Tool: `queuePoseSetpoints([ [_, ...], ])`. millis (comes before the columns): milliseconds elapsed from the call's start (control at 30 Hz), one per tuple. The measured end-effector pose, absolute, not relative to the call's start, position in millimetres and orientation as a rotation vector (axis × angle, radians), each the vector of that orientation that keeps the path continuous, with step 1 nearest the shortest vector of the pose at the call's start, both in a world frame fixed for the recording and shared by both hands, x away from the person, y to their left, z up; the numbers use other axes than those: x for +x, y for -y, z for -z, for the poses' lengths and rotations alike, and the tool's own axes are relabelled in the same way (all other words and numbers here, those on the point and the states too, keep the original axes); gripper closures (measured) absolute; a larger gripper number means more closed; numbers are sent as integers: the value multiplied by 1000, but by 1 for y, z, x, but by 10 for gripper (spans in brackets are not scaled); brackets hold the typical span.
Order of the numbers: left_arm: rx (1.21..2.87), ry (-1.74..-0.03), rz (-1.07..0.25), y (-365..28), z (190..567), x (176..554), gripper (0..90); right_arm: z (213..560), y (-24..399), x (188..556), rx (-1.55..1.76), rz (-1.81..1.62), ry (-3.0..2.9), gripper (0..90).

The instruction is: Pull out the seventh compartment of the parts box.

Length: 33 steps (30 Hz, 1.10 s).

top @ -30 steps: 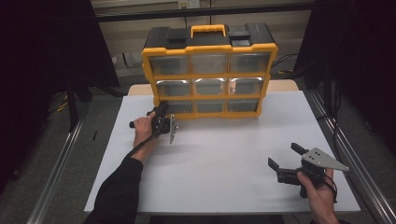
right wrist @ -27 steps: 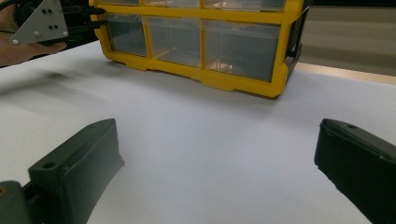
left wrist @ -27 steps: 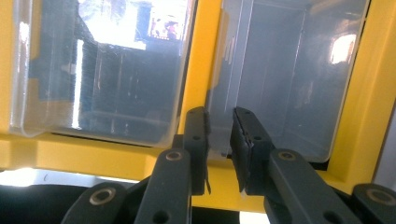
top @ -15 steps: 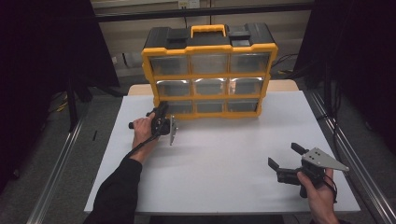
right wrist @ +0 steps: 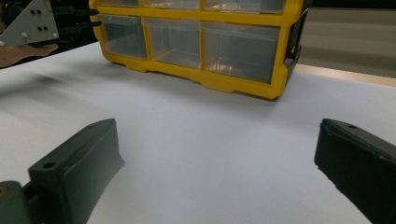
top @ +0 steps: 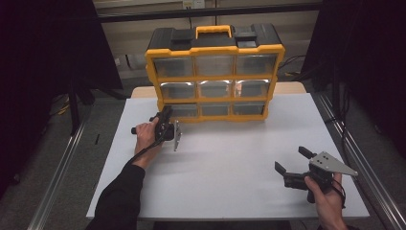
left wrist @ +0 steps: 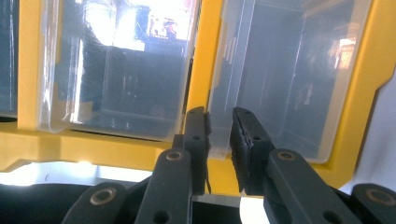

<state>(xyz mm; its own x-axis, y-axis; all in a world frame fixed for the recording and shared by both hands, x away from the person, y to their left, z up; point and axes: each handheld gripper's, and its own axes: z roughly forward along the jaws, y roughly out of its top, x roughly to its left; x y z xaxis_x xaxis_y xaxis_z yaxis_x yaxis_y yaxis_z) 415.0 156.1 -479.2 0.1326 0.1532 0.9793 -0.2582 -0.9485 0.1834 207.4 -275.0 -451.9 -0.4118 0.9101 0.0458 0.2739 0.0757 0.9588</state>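
At the worktop's (top: pixel 230 172) far edge, toward twelve o'clock, stands a yellow organiser case (top: pixel 214 72) with nine clear drawers, all pushed in; those whose insides show look empty. The left tool (top: pixel 165 117), at ten o'clock, has its jaws drawn nearly together at the lip of the bottom-left drawer (left wrist: pixel 275 79), seemingly pinching it, though the contact is hard to confirm. Next comes, by the look of it, a straight pull outward. The right tool (top: pixel 292 167) rests at four o'clock, jaws wide, holding nothing.
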Motion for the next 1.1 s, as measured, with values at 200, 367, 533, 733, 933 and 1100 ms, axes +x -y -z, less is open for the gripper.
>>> queuePoseSetpoints([
  [200,2117,121,-1890,-157,478,412,772,452,275,207,1179,-1360,-1759,0],
  [367,2125,132,-1888,-157,478,410,770,452,275,208,1176,-1362,-1757,0],
  [533,2115,157,-1900,-158,477,408,770,452,274,208,1174,-1362,-1761,0],
  [733,2122,148,-1894,-159,477,405,771,452,274,208,1175,-1365,-1761,0],
  [933,2097,170,-1884,-161,477,405,773,452,274,208,1174,-1363,-1765,0],
  [1100,2122,168,-1894,-163,476,401,774,452,274,209,1170,-1359,-1763,0],
])
